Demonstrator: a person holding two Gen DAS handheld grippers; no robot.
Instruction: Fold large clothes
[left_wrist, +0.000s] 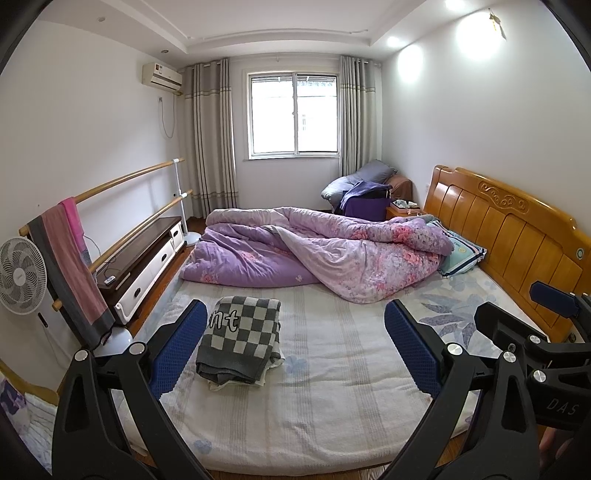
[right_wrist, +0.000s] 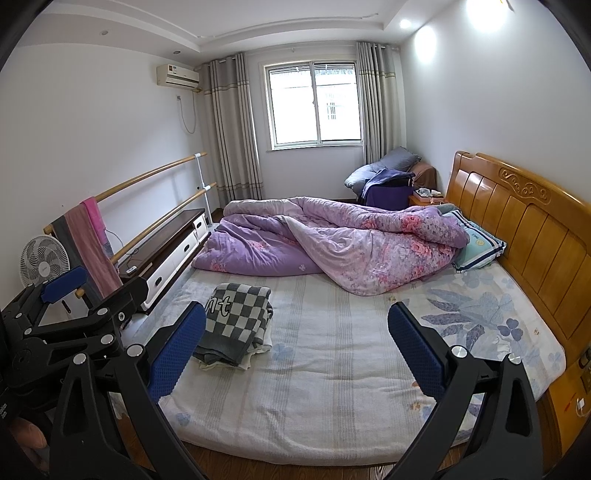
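Left wrist view: left gripper (left_wrist: 295, 347) and right gripper (right_wrist: 297, 349) gape empty above bare mattress (left_wrist: 332, 406); folded checkered garment (left_wrist: 240, 339) lies left, quilt (left_wrist: 332, 251) crowds the far edge.

The bed (left_wrist: 332, 406) carries a folded sweater (left_wrist: 240, 339) by the left claw's (left_wrist: 295, 350) left finger, a quilt (left_wrist: 332, 251) and pillow (left_wrist: 461, 254) beyond.

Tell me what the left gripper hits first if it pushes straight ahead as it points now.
Likely the bare bedsheet, just right of the folded checkered garment. The left gripper is open and nothing lies between its fingers; depth is uncertain.
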